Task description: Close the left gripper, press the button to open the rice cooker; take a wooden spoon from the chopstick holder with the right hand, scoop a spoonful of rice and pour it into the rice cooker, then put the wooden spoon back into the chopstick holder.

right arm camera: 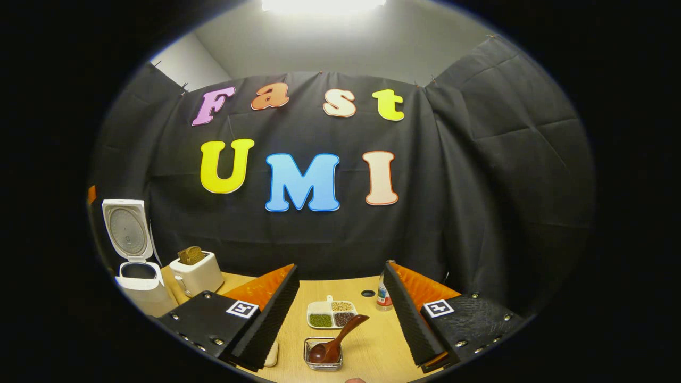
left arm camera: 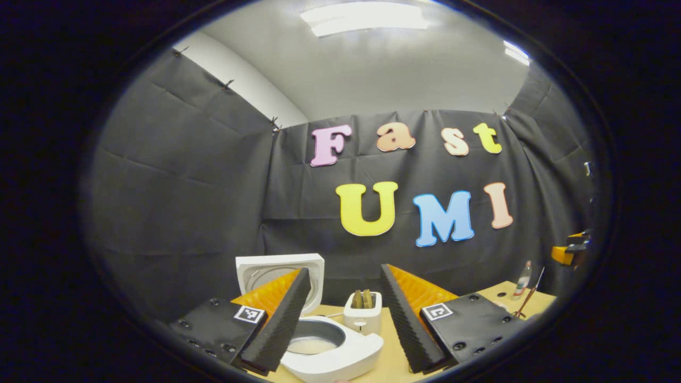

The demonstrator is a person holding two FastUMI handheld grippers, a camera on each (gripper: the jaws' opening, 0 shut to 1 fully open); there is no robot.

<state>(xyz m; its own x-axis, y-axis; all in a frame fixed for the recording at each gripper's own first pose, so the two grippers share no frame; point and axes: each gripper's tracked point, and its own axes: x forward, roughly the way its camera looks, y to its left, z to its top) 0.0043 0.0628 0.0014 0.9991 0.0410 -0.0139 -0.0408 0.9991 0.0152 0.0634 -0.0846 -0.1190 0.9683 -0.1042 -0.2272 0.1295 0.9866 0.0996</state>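
Observation:
The white rice cooker (left arm camera: 340, 356) stands open in the left gripper view, its lid (left arm camera: 255, 266) upright and a pale layer at the bottom of the pot (left arm camera: 311, 346). My left gripper (left arm camera: 345, 268) hangs open just above and in front of it, holding nothing. In the right gripper view the wooden spoon (right arm camera: 335, 343) leans bowl-down in a small wire holder (right arm camera: 323, 359) on the table. My right gripper (right arm camera: 340, 266) is open above the spoon, fingers on either side and not touching it. The rice cooker (right arm camera: 139, 287) shows at the far left with its lid up.
A white toaster (right arm camera: 197, 274) with bread stands beside the cooker, also seen behind it as the toaster (left arm camera: 363, 314). A sectioned dish of grains (right arm camera: 332, 314) and a small bottle (right arm camera: 382, 295) sit beyond the holder on the wooden table (right arm camera: 372, 346).

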